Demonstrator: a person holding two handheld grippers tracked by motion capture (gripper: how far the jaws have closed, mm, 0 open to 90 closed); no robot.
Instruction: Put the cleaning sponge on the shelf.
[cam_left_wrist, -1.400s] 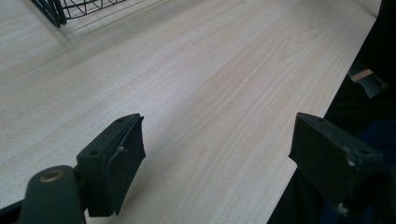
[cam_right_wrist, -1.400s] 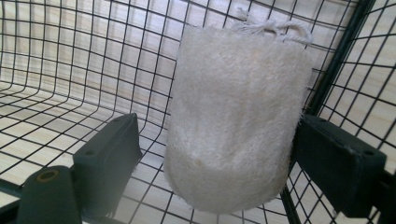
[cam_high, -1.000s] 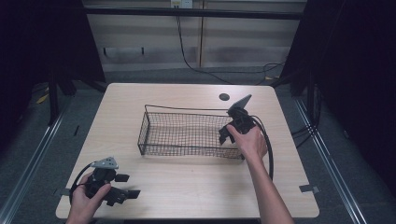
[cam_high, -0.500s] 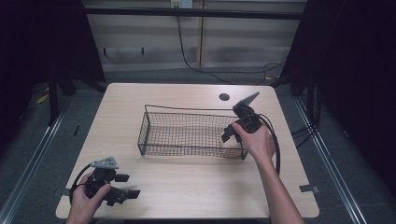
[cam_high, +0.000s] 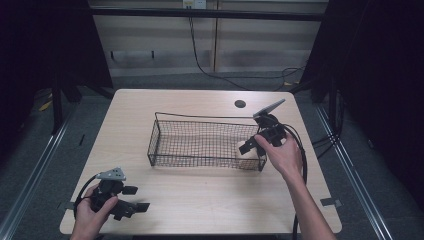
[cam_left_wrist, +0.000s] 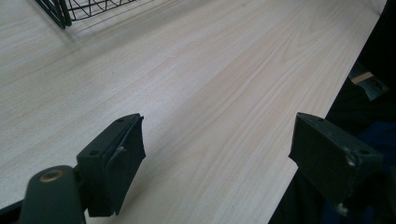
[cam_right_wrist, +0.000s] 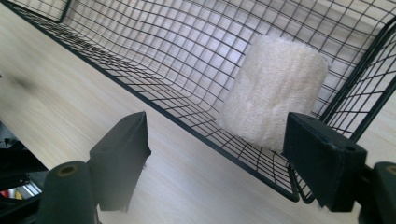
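In the high view the wire basket (cam_high: 205, 142) sits at the centre of the frame on the wooden table (cam_high: 200, 200). The right gripper (cam_high: 250, 146) hangs over the basket's right end, right of centre, held by the right hand (cam_high: 281, 155). In the right gripper view its jaws stand apart with nothing pinched between them, and they have just been closing. Beyond them, at the right of that frame, a white roll of cloth (cam_right_wrist: 273, 100) stands inside the basket, in a corner, against the mesh wall. The left gripper (cam_high: 137, 199) rests at the lower left of the high view, near the table's front edge and well apart from the basket; in the left gripper view its jaws are spread wide over bare wood
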